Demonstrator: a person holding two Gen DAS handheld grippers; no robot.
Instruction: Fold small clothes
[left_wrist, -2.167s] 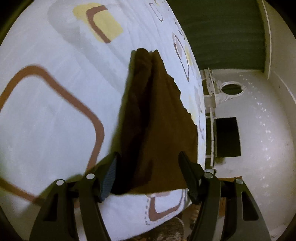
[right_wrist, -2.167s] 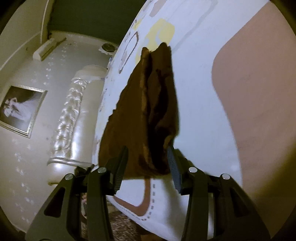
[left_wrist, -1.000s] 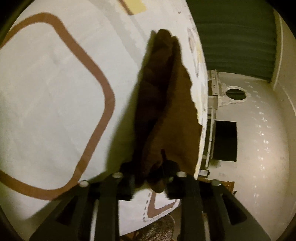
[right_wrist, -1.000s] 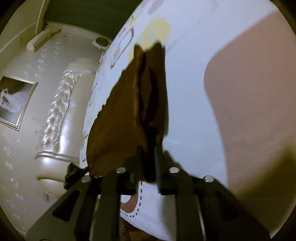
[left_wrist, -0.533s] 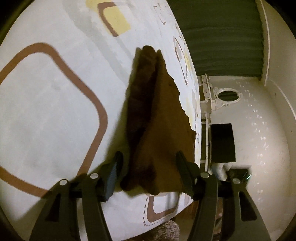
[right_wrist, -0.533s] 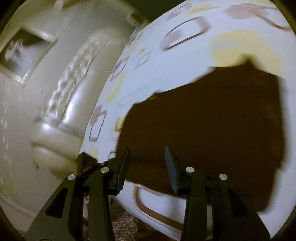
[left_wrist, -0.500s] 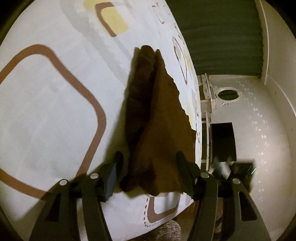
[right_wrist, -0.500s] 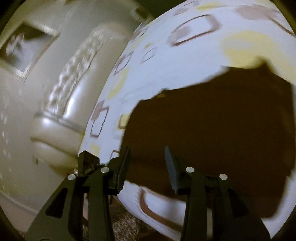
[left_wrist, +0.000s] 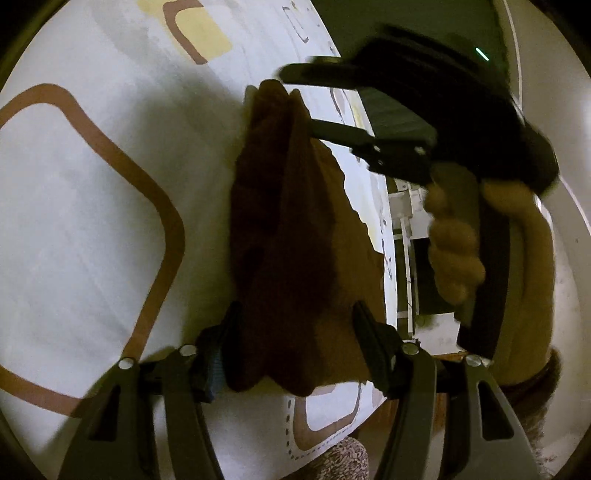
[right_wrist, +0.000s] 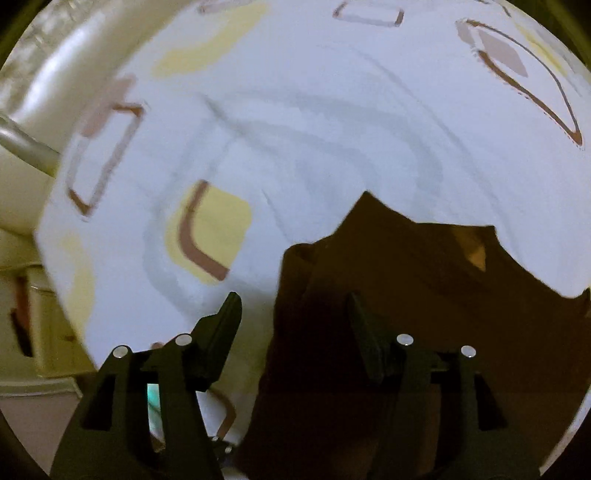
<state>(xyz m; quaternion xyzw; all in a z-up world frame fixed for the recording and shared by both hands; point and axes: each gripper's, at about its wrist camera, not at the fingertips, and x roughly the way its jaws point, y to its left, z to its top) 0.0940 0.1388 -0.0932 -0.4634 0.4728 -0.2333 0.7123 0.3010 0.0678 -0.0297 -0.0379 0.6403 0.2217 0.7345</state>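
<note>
Now regrasp: brown garment (left_wrist: 291, 236) lies bunched on the patterned bedsheet (left_wrist: 92, 206), running 12 to 6. Left gripper (left_wrist: 295, 343) straddles its near end, jaws closing, not pinching. Right gripper (right_wrist: 291, 321) opening over the far end, empty. Pinch all layers cleanly.

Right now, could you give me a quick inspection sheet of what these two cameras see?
Surface: bed sheet, white with brown and yellow rounded squares.
Job's things: brown garment, loosely bunched lengthwise near the sheet's edge.
Clutter: nothing seen.
Grippers: left gripper closing, garment's near end between the jaws, pads not seen pressing. Right gripper opening, one finger over the garment, nothing gripped; a hand holds it above the far end.
Cables: nothing seen.
Surroundings: padded headboard, pale wall, dark green curtain, patterned rug.
</note>
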